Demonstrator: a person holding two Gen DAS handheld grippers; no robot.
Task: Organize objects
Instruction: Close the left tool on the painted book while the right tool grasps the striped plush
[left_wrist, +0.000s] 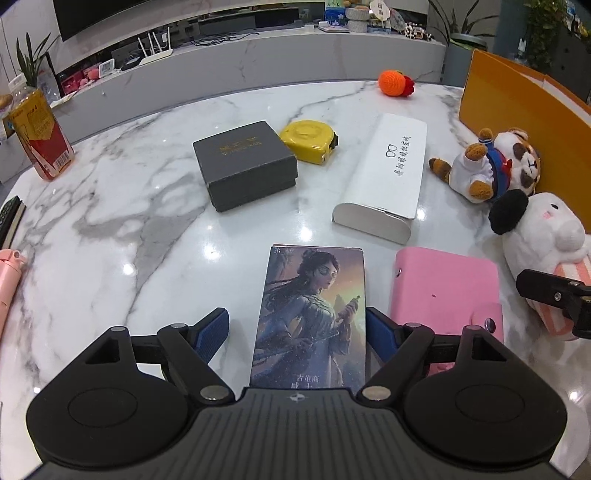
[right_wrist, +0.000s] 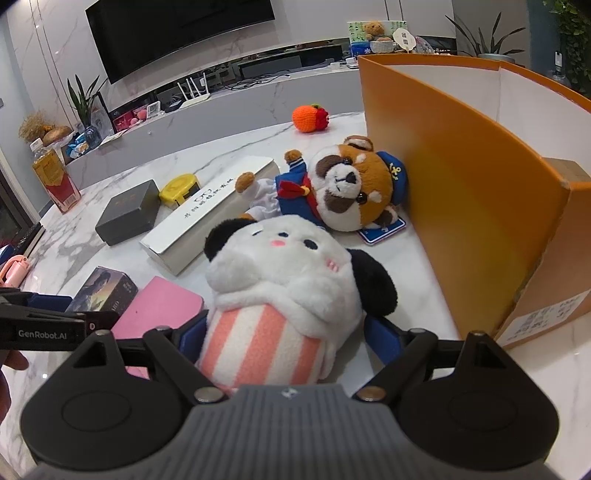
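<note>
**Fingers astride card box and plush**

Left gripper (left_wrist: 297, 334) spread around picture card box (left_wrist: 309, 317), left pad apart. Right gripper (right_wrist: 284, 332) straddling striped plush (right_wrist: 273, 295) on marble desk (left_wrist: 110, 206), contact unclear. Beyond: sailor plush (right_wrist: 347, 192), orange box (right_wrist: 461, 177).

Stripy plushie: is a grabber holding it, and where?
Not yet, it seems: the right gripper straddles the plushie at its striped body, a gap beside one pad.

Left hand-held gripper (left_wrist: 297, 334) jaws apart astride illustrated card box (left_wrist: 310, 317), marble table (left_wrist: 110, 206), pink wallet (left_wrist: 447, 291) beside
</note>
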